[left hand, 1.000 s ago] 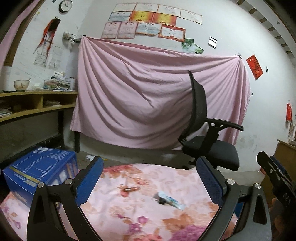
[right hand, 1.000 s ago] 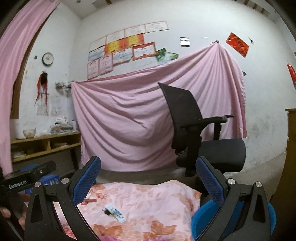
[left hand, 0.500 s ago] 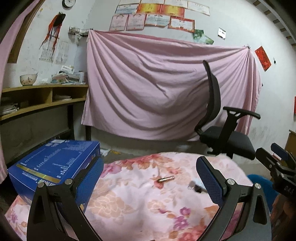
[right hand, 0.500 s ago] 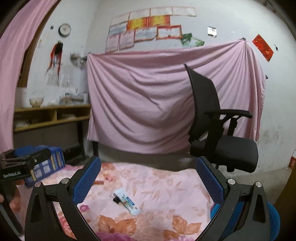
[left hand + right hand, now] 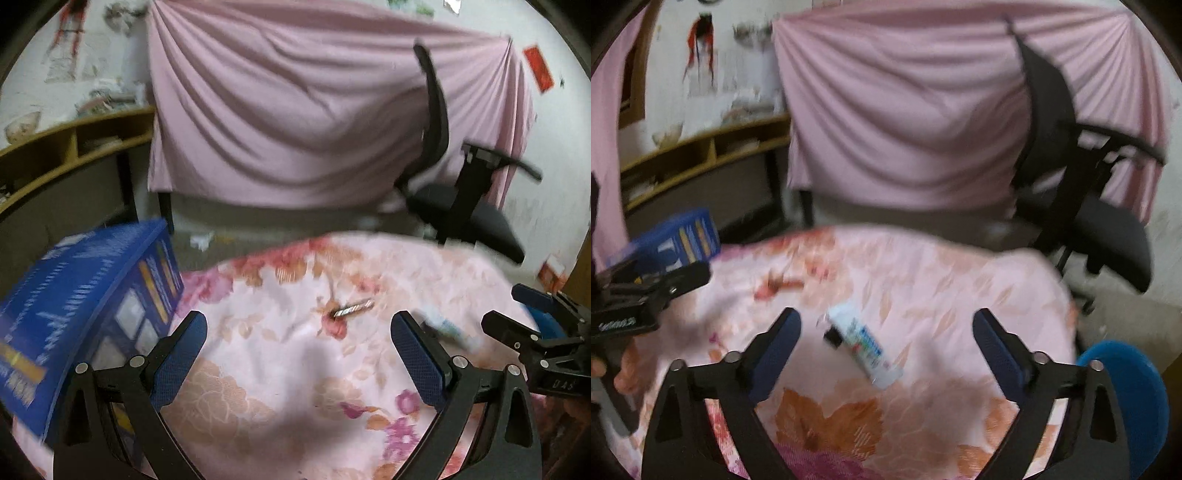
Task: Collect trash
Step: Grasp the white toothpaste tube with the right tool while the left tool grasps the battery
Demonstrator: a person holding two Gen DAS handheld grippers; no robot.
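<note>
A white tube with blue print and a black cap (image 5: 862,341) lies on the floral pink cloth (image 5: 923,280). My right gripper (image 5: 886,319) hovers just above and before it. Its jaws are closing with wide space between them, and the pads touch nothing. A small shiny brown stick-shaped wrapper (image 5: 352,308) lies on the same cloth, a little beyond my left gripper (image 5: 298,325) and slightly right of its middle. That gripper is open and empty. In the left wrist view the tube (image 5: 447,328) peeks out behind the right finger.
A blue printed box (image 5: 85,314) stands on the cloth at the left, close to my left gripper. A blue bin (image 5: 1126,387) sits low at the right of the cloth. Behind are a black office chair (image 5: 461,206), a hanging pink sheet and wooden shelves (image 5: 74,147).
Both grippers have dropped and tilted down toward the cloth, so the tube and the wrapper look larger and closer. The right gripper's fingers stand slightly narrower than before.
</note>
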